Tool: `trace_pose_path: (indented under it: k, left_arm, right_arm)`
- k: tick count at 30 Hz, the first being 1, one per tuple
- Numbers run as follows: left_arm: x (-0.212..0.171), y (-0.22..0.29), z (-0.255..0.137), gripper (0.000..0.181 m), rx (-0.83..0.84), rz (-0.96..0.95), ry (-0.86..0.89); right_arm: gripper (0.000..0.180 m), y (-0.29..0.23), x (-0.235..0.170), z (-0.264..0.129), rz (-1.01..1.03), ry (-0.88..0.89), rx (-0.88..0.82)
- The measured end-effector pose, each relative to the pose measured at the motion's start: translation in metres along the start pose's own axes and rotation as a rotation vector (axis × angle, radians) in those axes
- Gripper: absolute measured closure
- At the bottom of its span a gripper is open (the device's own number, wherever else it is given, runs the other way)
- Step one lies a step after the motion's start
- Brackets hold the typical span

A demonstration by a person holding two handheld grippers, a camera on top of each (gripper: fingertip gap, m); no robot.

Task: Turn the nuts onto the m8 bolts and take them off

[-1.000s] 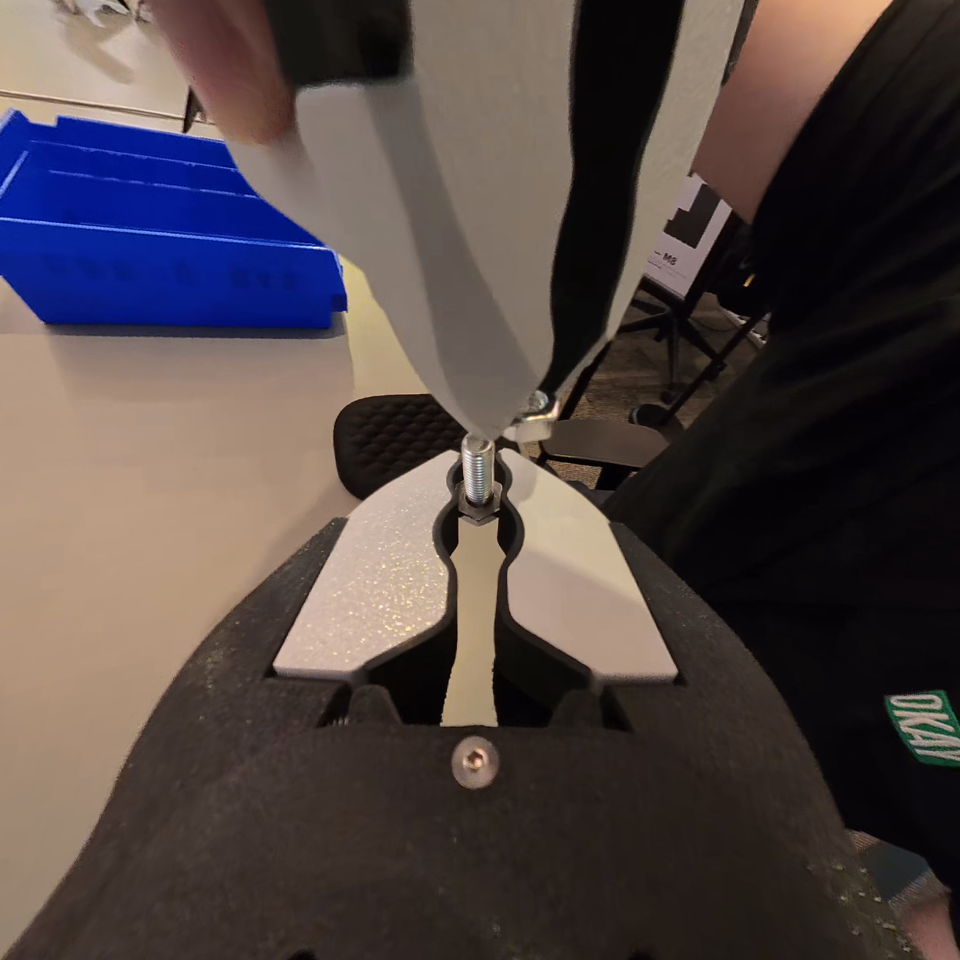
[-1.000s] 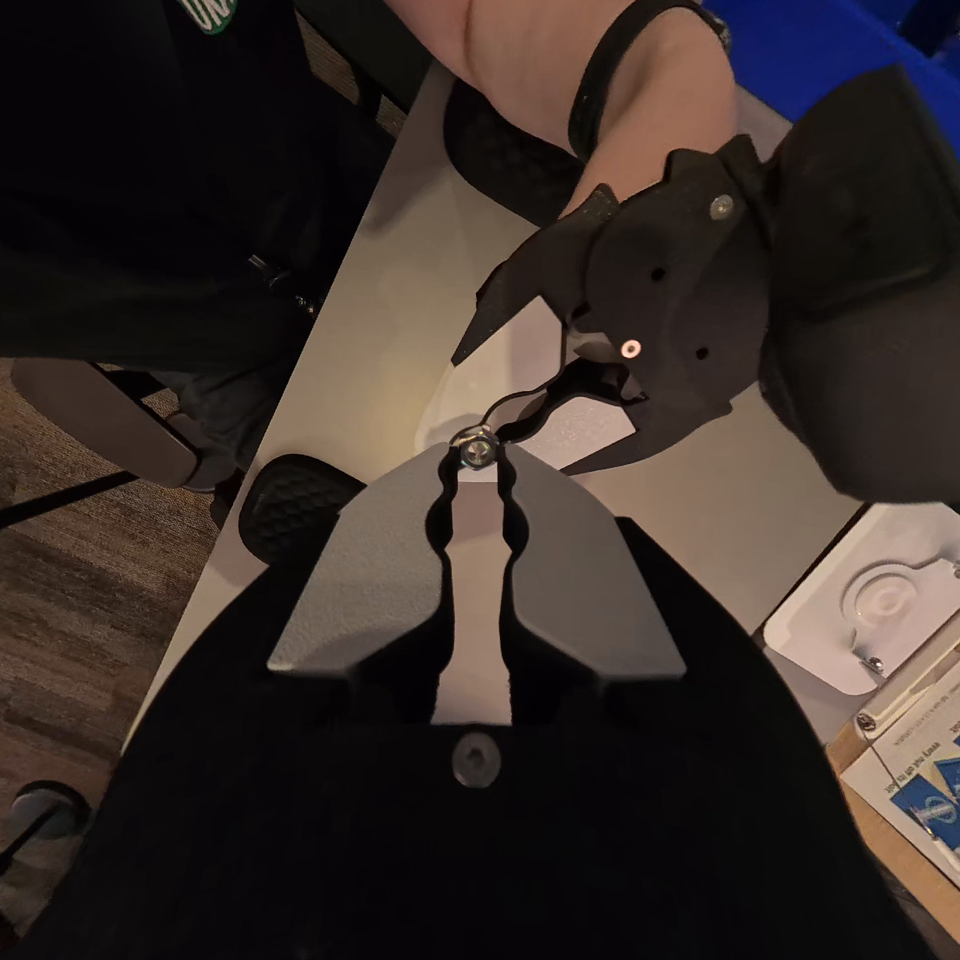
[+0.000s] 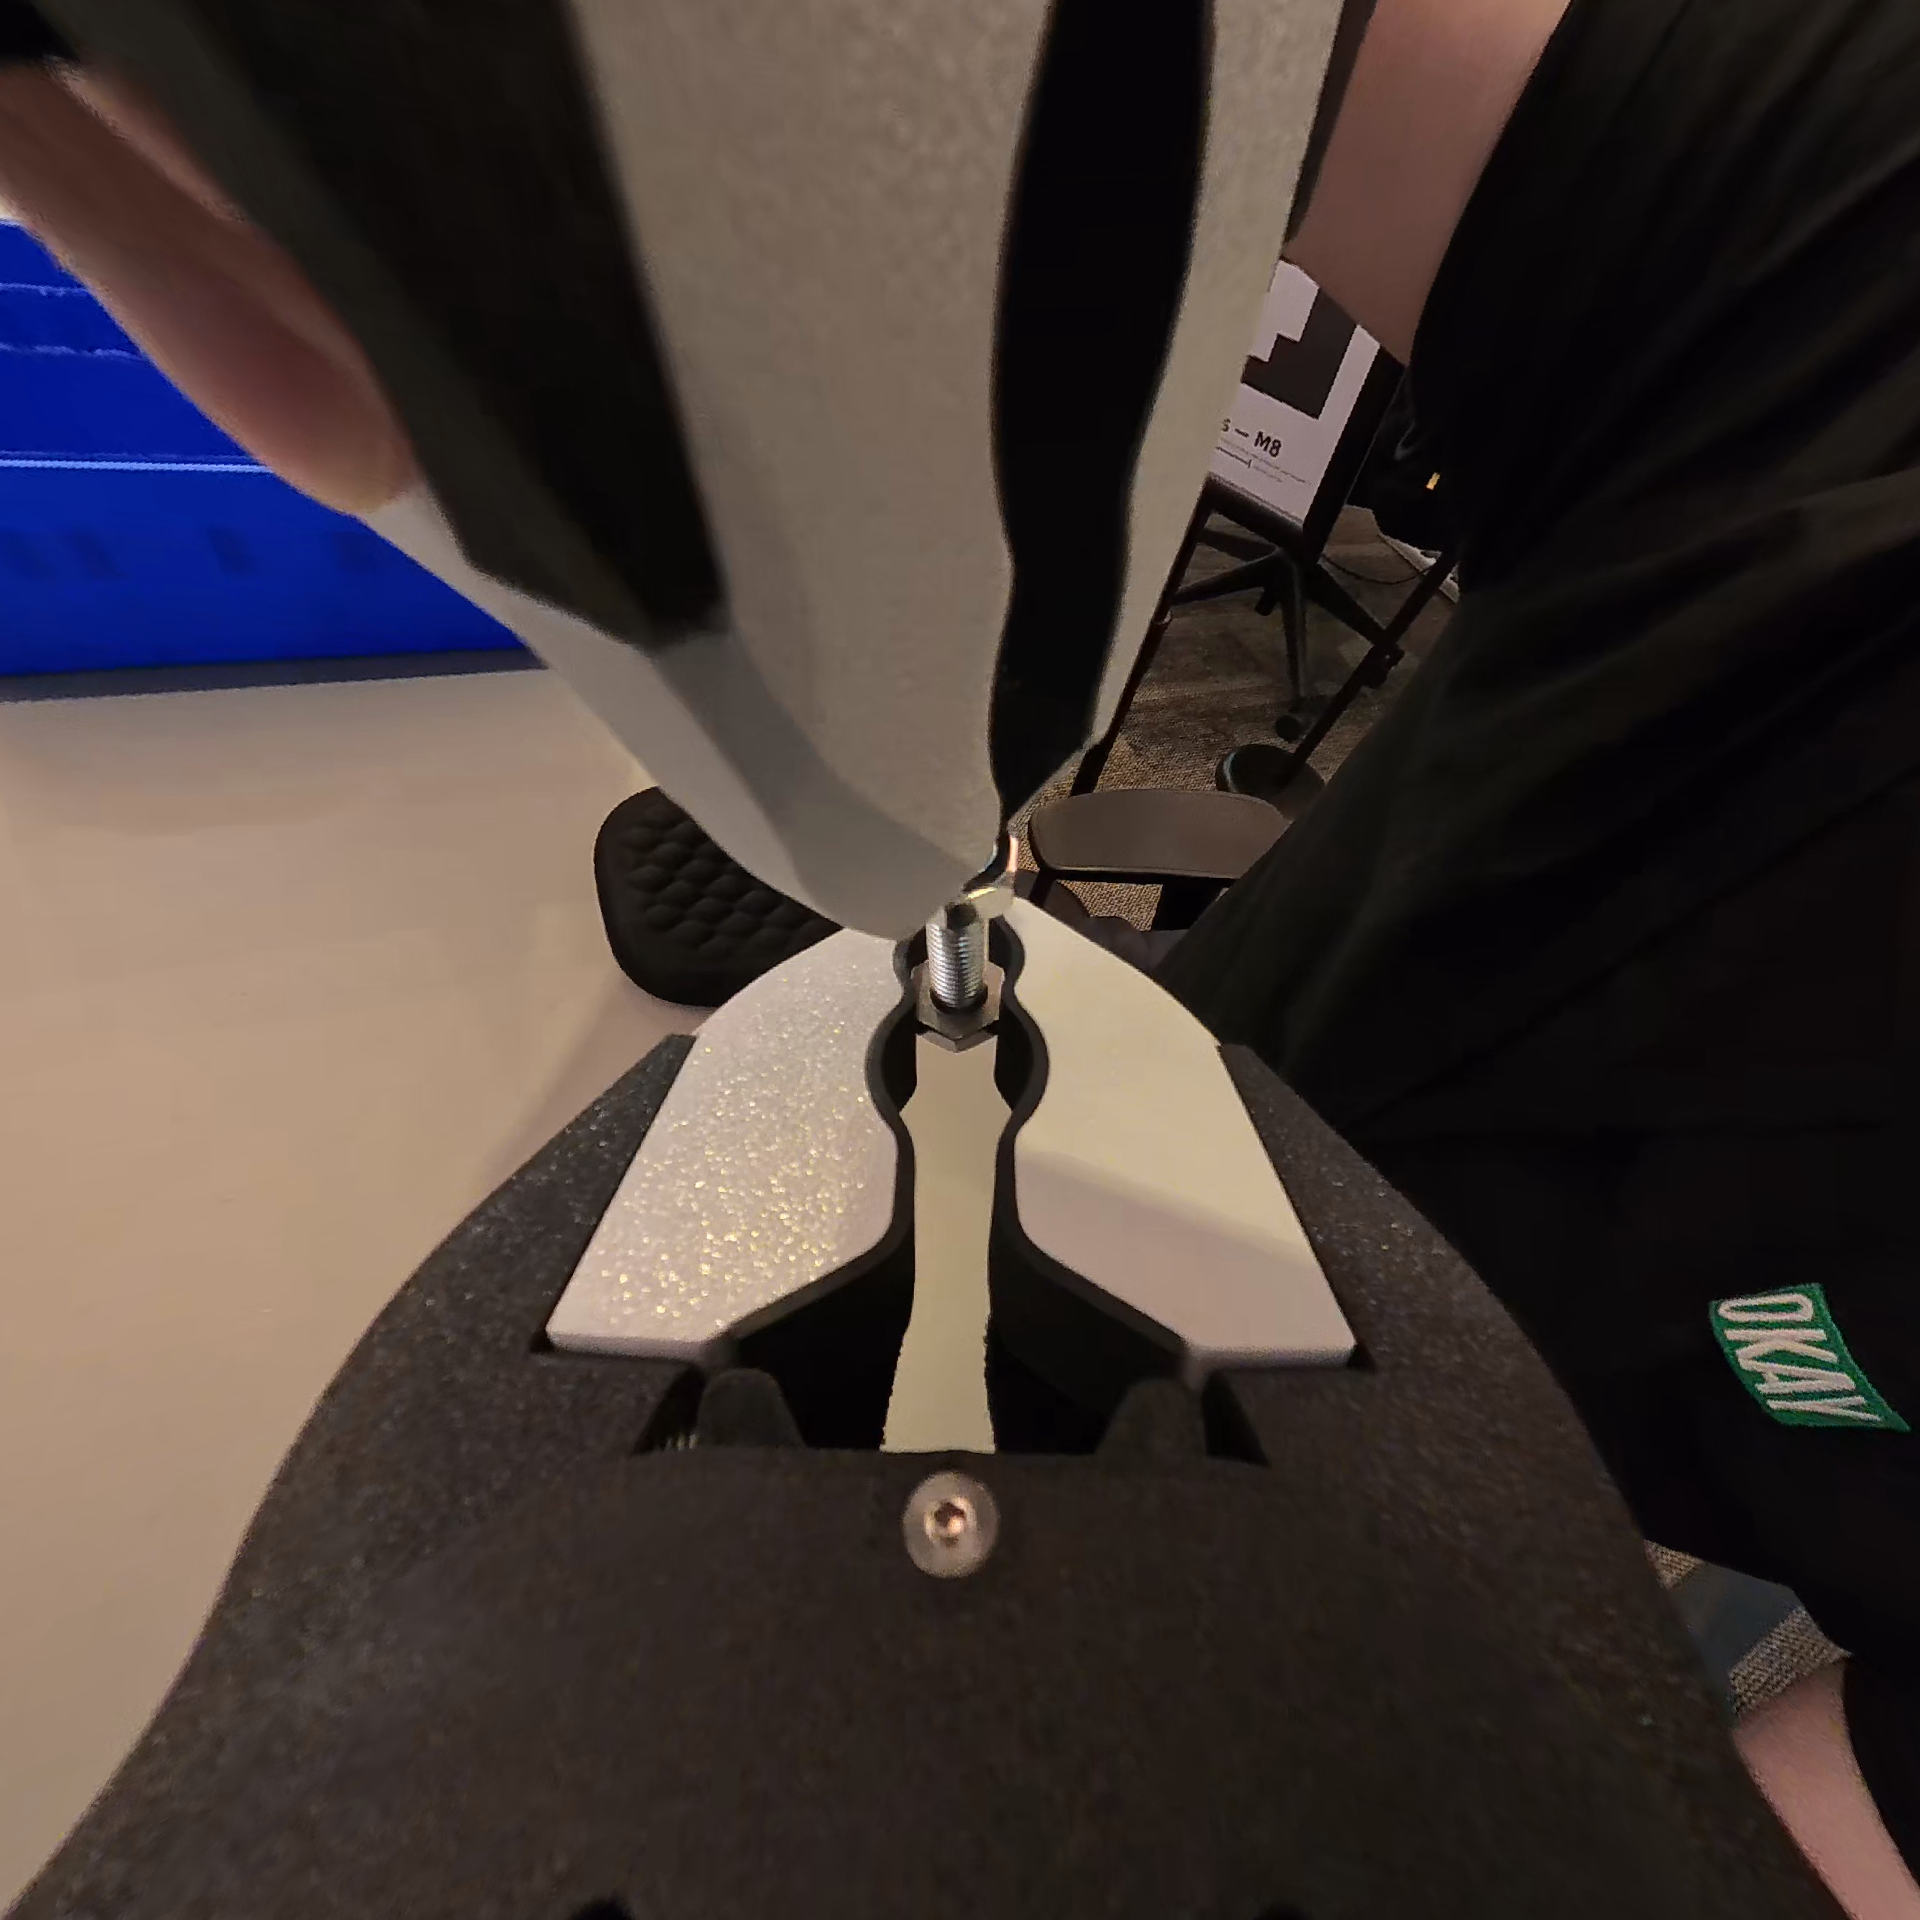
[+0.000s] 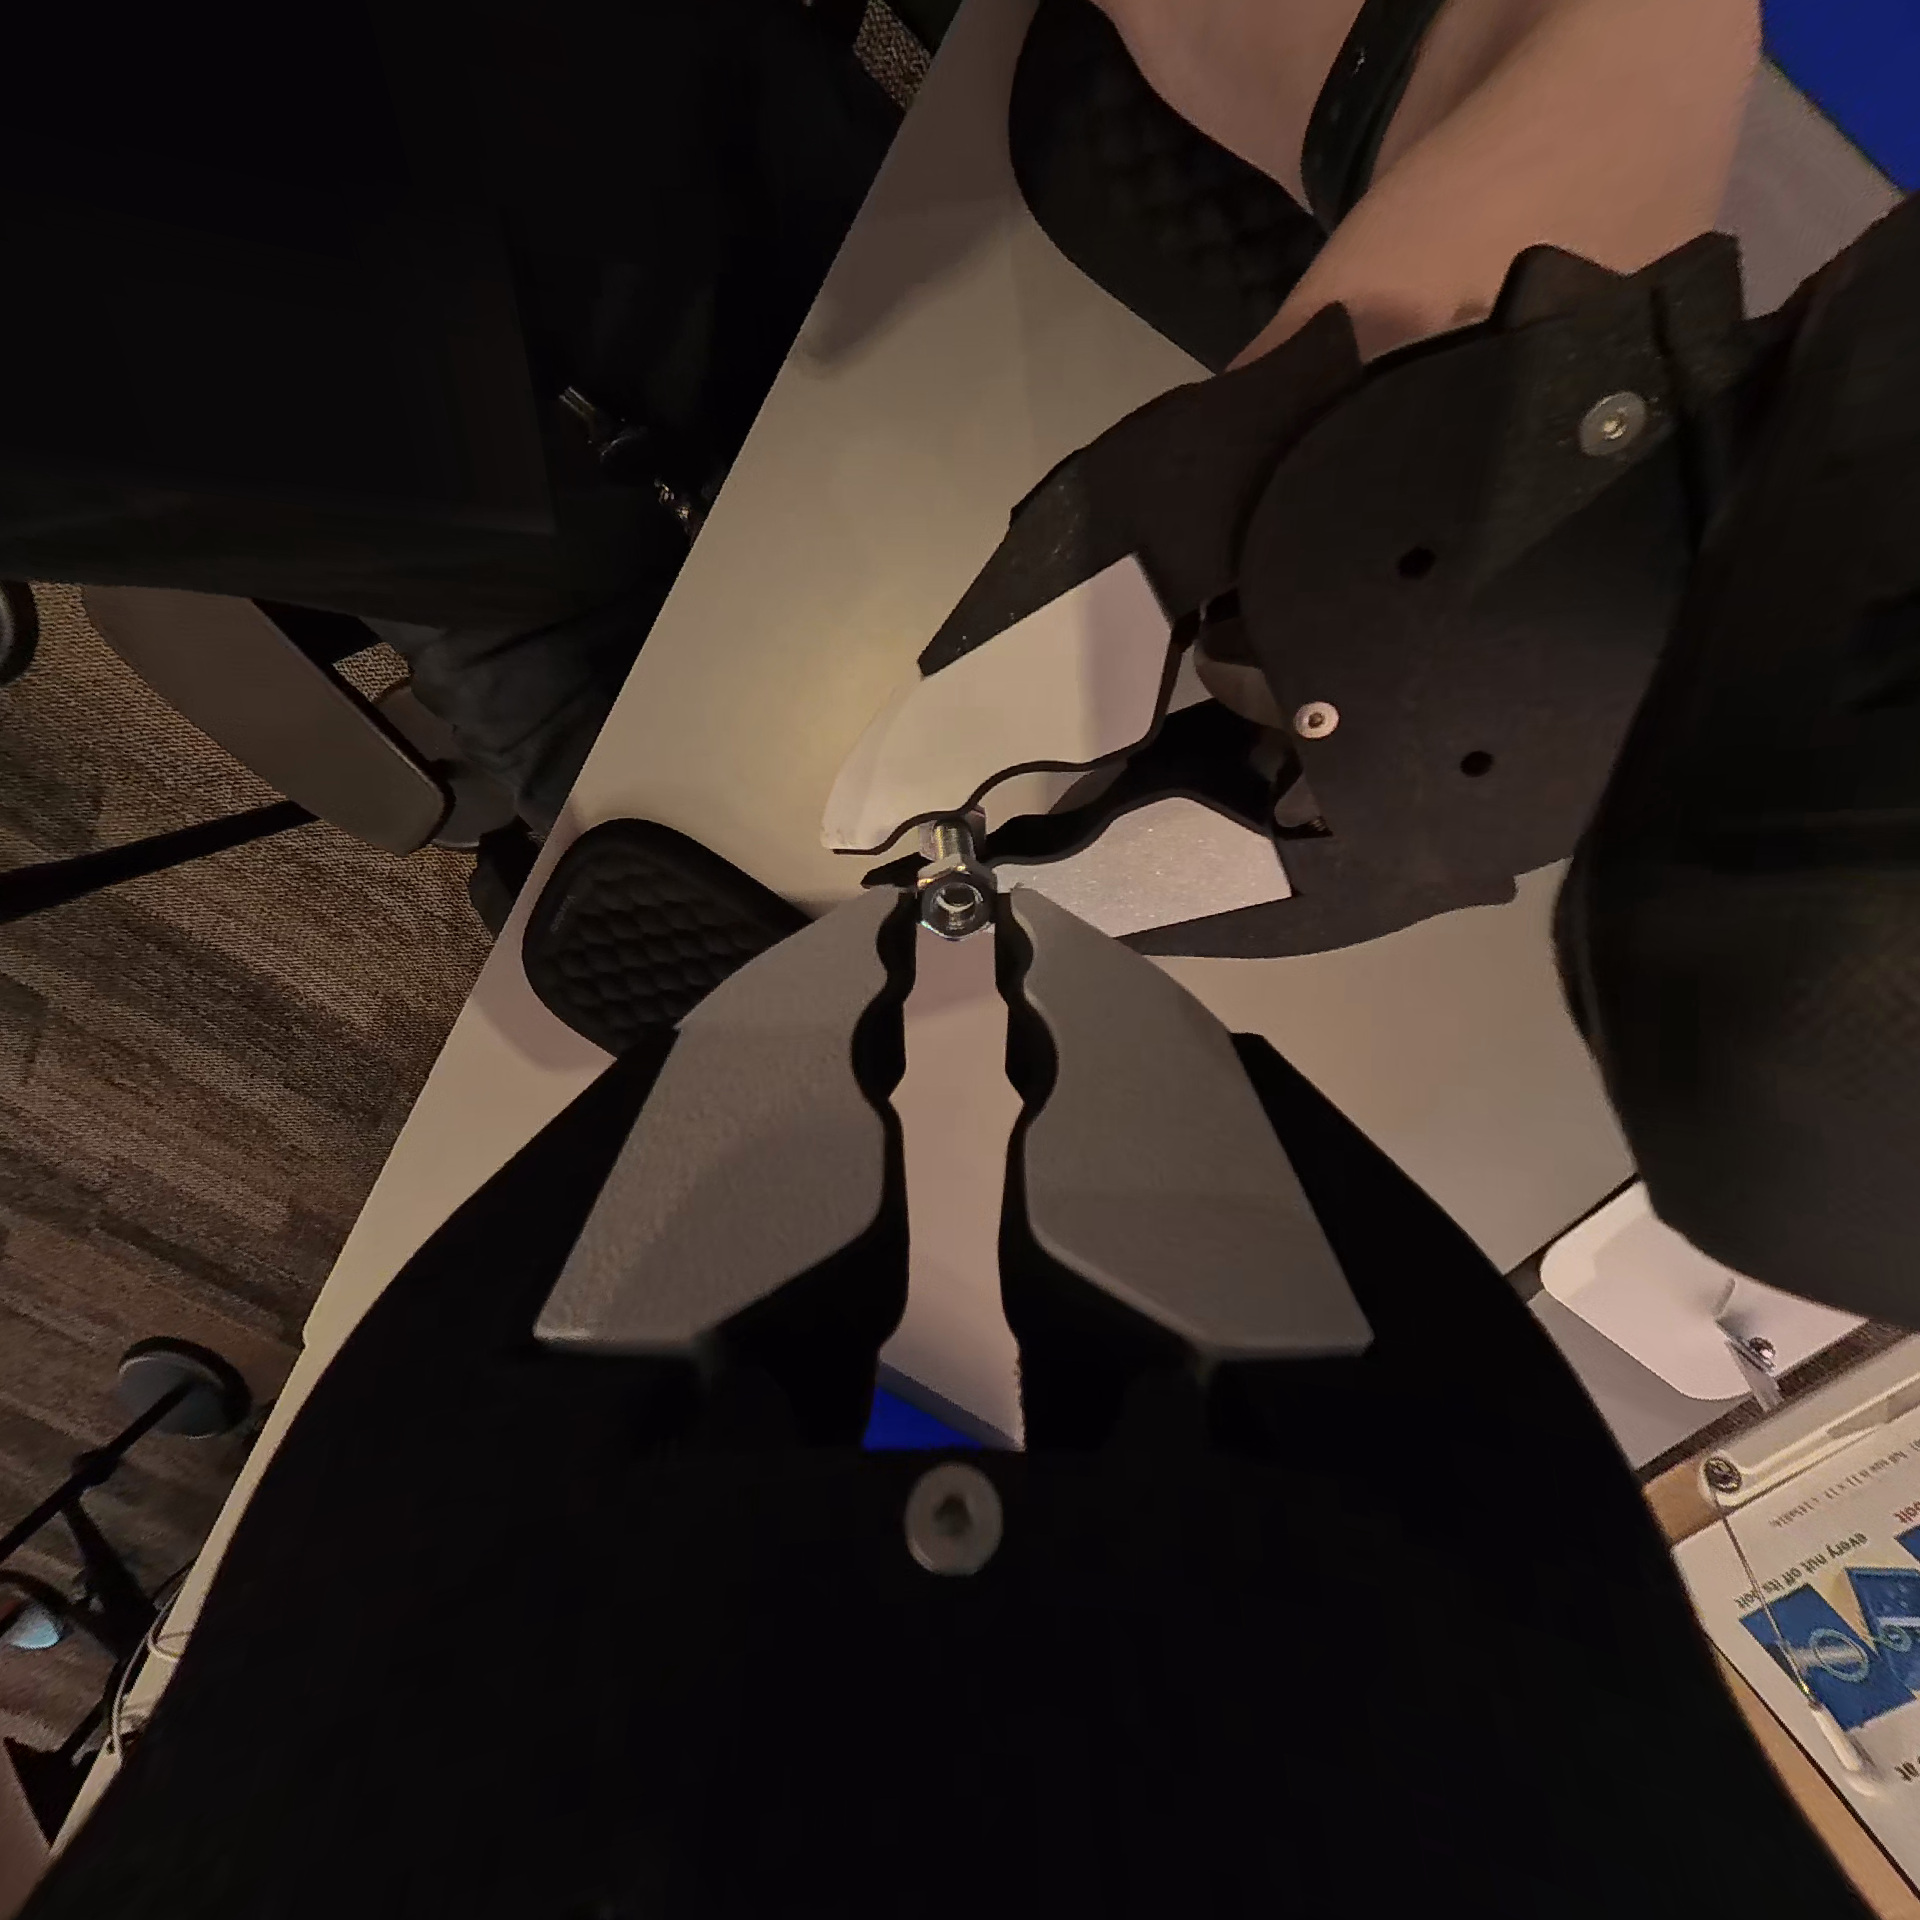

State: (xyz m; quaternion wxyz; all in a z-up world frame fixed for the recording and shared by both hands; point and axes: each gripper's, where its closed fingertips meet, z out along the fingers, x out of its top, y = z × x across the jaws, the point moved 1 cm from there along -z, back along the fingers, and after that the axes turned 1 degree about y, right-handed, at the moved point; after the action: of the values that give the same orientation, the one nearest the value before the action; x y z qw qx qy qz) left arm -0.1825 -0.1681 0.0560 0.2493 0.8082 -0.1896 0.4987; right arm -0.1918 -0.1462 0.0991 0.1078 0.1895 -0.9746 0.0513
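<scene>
Now right hand-held gripper (image 3: 987, 862) looms closer over bolt (image 3: 961, 961).

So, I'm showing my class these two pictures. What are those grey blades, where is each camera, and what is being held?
A person holds a hand-held gripper in each hand, and each carries a camera looking along its two grey fingers. In the left wrist view, the left hand-held gripper is shut on a nut threaded onto a bolt. In the right wrist view, the right hand-held gripper grips the bolt's head end. Both hover above a pale table, which holds a blue bin.
</scene>
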Motion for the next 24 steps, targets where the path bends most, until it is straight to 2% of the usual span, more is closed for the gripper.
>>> trace_pose_path:
  k: [13, 21, 24]
  left_arm:
    - [0.003, 0.005, -0.001, 0.171, -0.042, -0.014, 0.018]
    - [-0.004, 0.015, 0.005, 0.171, -0.136, -0.02, -0.014]
    - [-0.006, 0.013, 0.006, 0.171, -0.122, -0.02, -0.027]
  right_arm:
    - [0.166, -0.003, 0.003, -0.003, -0.033, -0.019, -0.103]
    - [0.166, -0.009, 0.007, 0.005, -0.103, -0.08, -0.073]
    - [0.166, -0.008, 0.005, 0.007, -0.071, -0.114, -0.059]
